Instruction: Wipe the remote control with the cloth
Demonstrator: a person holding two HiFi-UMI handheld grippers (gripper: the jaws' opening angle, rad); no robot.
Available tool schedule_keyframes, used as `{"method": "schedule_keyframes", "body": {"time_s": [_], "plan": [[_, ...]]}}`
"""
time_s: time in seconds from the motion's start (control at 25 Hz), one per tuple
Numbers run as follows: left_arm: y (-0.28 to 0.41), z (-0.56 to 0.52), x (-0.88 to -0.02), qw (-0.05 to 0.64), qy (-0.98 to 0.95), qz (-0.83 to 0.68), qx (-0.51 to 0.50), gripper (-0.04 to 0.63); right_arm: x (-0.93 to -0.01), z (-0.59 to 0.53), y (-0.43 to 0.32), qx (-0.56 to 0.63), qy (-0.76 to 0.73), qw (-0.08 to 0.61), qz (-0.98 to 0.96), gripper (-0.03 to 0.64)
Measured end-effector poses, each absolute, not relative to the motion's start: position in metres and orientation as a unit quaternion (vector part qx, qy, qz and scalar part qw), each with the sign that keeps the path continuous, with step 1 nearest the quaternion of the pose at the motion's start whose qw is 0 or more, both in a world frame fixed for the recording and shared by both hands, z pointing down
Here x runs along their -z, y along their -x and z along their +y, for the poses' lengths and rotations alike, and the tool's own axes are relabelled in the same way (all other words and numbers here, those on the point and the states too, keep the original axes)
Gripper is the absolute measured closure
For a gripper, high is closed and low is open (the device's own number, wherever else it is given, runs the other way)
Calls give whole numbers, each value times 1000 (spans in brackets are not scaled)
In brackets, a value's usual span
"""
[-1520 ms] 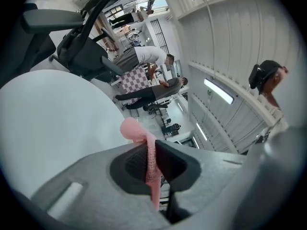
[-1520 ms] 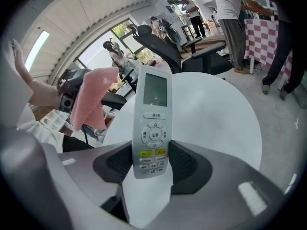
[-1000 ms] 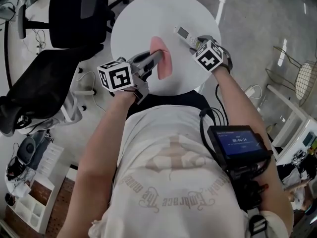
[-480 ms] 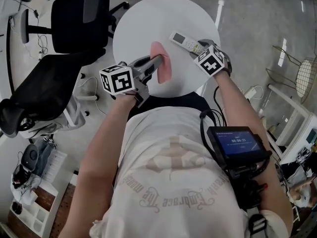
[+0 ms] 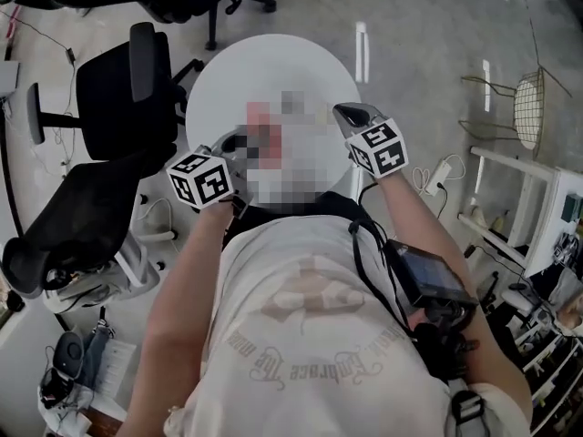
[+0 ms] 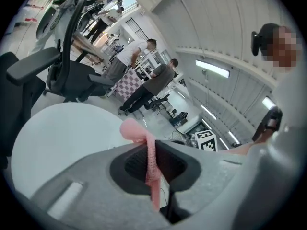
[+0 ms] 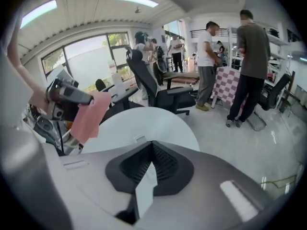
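The left claw (image 6: 152, 150) is closed on the cloth (image 6: 132, 130). The pink fabric is pinched between the pads, a bunched end is pushed out past the tips toward 11 o'clock, and a narrow strip is trailed back between the jaws toward 6 o'clock.

The right claw (image 7: 152, 150) is closed on the remote (image 7: 144, 191), which is seen edge-on as a thin white slab. It is clamped between the pads and run back toward 7 o'clock.

In the right gripper view the left claw is seen at 10 o'clock, with the cloth hung from it as a flat pink flap, well apart from the remote. The round white tabletop (image 5: 273, 62) is seen beyond both claws.

In the head view the left claw is placed at the tabletop's 7 o'clock edge and the right claw at its 4 o'clock edge. Each marker cube is turned up to the camera. What lies between them there cannot be made out.

A black chair (image 5: 127, 89) is set at 9 o'clock of the tabletop, and a wire chair (image 5: 528, 107) is placed well apart at 3 o'clock. In the right gripper view a person (image 7: 209, 66) and a second person (image 7: 250, 56) are seen at 2 o'clock, beside a checked table (image 7: 229, 83).
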State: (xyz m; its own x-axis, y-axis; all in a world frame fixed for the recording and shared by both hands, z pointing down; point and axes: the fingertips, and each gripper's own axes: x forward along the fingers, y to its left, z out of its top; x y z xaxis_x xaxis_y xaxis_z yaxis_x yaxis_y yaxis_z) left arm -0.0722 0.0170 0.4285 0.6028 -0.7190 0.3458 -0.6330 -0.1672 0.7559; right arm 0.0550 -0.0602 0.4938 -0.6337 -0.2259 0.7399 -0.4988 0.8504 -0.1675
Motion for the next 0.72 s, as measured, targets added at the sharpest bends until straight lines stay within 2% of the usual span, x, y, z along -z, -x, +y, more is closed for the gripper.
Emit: {"method": "schedule_keyframes", "body": {"time_s": [0.24, 0.48, 0.72], "plan": [[76, 23, -409, 412, -786, -461, 9, 571, -430, -52, -59, -206, -241, 266, -910, 612], [84, 40, -396, 380, -802, -461, -13, 571, -389, -32, -58, -180, -255, 220, -924, 611], [82, 45, -393, 367, -816, -445, -26, 571, -380, -22, -59, -182, -280, 204, -920, 611]]}}
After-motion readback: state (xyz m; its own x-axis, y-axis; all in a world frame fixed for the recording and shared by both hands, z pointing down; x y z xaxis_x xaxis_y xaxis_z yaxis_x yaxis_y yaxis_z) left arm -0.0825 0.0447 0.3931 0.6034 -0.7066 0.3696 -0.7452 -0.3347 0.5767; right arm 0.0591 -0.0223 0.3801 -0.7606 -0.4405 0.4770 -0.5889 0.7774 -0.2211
